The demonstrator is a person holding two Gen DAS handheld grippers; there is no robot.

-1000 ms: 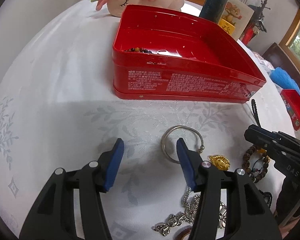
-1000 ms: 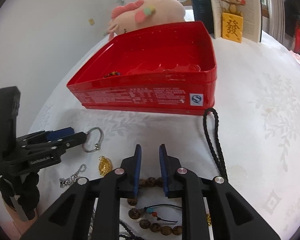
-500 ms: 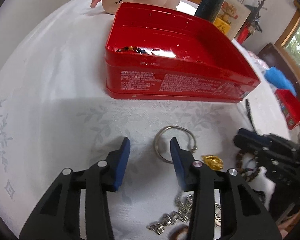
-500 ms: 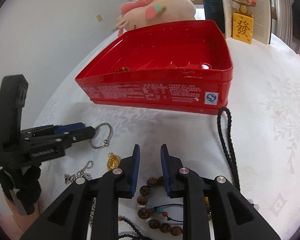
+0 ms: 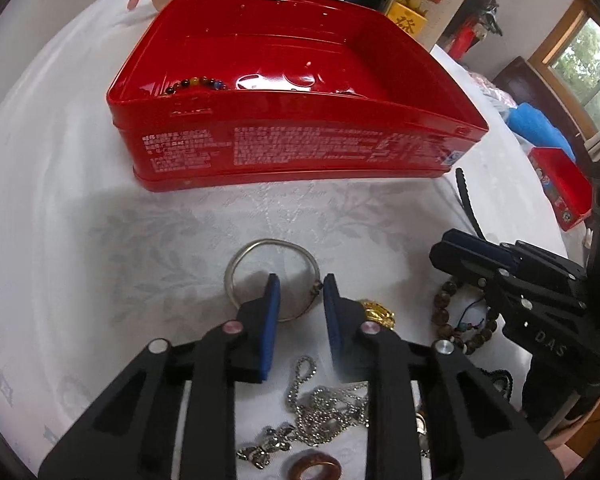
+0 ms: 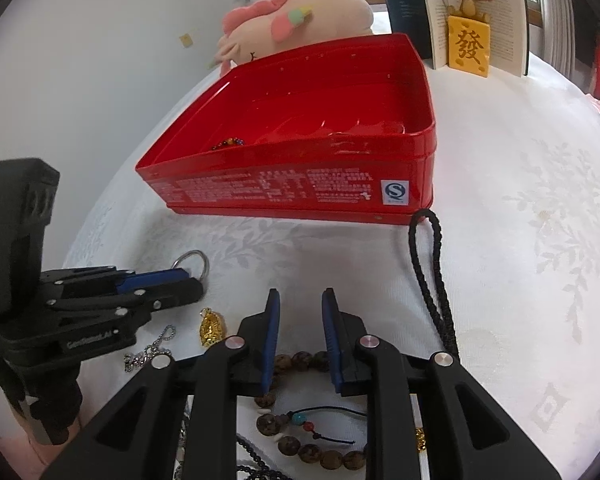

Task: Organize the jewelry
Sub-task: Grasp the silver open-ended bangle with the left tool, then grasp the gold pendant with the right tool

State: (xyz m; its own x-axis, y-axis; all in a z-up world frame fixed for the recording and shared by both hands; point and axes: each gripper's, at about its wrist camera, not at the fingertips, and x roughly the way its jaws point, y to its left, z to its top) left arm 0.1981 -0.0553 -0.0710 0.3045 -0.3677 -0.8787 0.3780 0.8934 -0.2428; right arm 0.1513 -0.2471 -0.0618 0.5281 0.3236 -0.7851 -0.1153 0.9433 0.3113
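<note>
A silver bangle [image 5: 272,243] lies on the white tablecloth in front of the red tin [image 5: 300,148]. My left gripper [image 5: 300,284] points down at it and its jaws are closing. One blue pad is inside the ring and the other outside its right edge, with neither pressing on the wire. A gold pendant [image 5: 378,314] and a silver chain [image 5: 324,404] lie just behind. My right gripper [image 6: 300,300] hangs over a wooden bead bracelet [image 6: 300,360], its jaws a narrow gap apart. A coloured bead bracelet [image 5: 198,82] lies in the tin.
A black cord [image 6: 432,280] runs from the tin's near corner. A brown ring [image 5: 316,468] lies under my left gripper. Behind the tin [image 6: 300,192] are a pink plush toy [image 6: 300,20] and an open book [image 6: 468,20]. A small red box [image 5: 560,184] sits far right.
My left gripper has slid right over the bangle and its jaws have narrowed a lot, so the bangle's right edge now sits between them. The right gripper has stayed put.
</note>
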